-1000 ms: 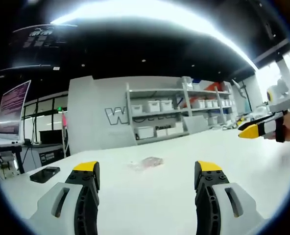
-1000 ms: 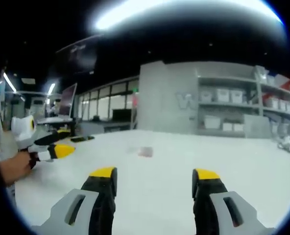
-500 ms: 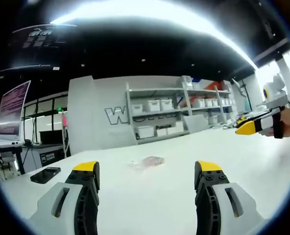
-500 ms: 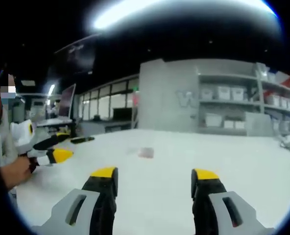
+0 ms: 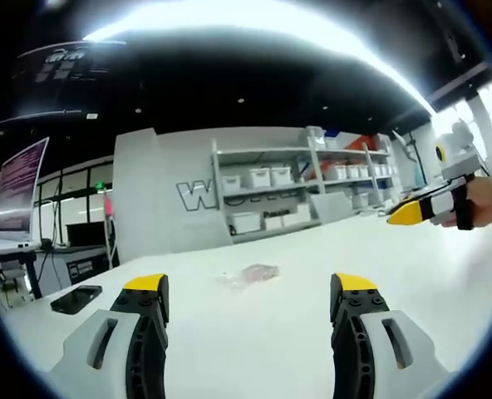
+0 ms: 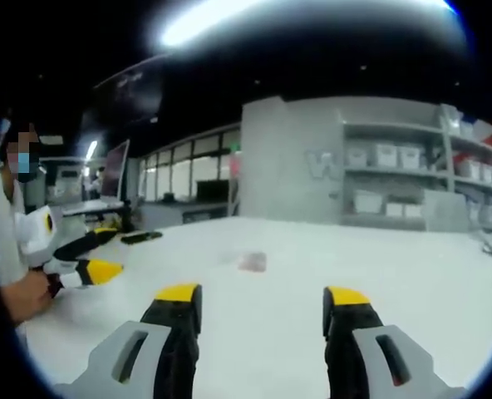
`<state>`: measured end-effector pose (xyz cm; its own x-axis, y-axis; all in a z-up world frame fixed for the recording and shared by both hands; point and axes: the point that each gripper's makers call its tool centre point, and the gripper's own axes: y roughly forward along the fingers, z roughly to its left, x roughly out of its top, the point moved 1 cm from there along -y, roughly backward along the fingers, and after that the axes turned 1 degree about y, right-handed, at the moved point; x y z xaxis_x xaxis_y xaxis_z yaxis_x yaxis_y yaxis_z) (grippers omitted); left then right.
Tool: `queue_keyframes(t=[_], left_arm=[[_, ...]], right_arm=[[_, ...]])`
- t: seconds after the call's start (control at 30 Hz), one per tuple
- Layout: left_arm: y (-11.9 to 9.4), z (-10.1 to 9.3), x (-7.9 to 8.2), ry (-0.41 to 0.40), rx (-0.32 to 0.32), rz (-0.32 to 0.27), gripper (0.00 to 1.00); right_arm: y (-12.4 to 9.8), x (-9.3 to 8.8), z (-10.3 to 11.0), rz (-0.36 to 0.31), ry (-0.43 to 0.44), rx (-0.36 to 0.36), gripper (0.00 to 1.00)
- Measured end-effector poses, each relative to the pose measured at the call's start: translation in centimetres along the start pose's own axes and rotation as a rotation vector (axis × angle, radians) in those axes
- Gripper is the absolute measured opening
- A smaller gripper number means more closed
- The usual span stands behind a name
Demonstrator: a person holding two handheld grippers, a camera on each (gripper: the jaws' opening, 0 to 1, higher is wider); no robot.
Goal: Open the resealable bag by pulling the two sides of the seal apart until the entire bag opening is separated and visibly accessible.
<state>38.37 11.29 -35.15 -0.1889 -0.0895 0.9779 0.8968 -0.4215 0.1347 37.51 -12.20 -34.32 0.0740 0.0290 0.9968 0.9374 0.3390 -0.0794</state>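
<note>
- Resealable bag [image 5: 250,275] lies flat mid-table in the left gripper view, well ahead of the left gripper [image 5: 250,291], whose jaws stand wide and empty. A phone [image 5: 76,297] sits far left, clear of the path.
- In the right gripper view, the bag [image 6: 251,262] is small and blurred; the right gripper [image 6: 261,298] gapes wide, nothing held. The thin film may slide or bunch if pinched off the seal.
</note>
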Motion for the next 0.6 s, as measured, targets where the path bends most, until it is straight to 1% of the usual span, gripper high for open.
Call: queue_keyframes(t=[0.4, 0.6], left_arm=[[0.1, 0.0, -0.3, 0.0, 0.002, 0.002, 0.78], [0.1, -0.1, -0.4, 0.002, 0.0, 0.003, 0.78]], right_arm=[[0.8, -0.5, -0.5, 0.017, -0.001, -0.004, 0.57], [1.4, -0.1, -0.2, 0.017, -0.011, 0.001, 0.56]])
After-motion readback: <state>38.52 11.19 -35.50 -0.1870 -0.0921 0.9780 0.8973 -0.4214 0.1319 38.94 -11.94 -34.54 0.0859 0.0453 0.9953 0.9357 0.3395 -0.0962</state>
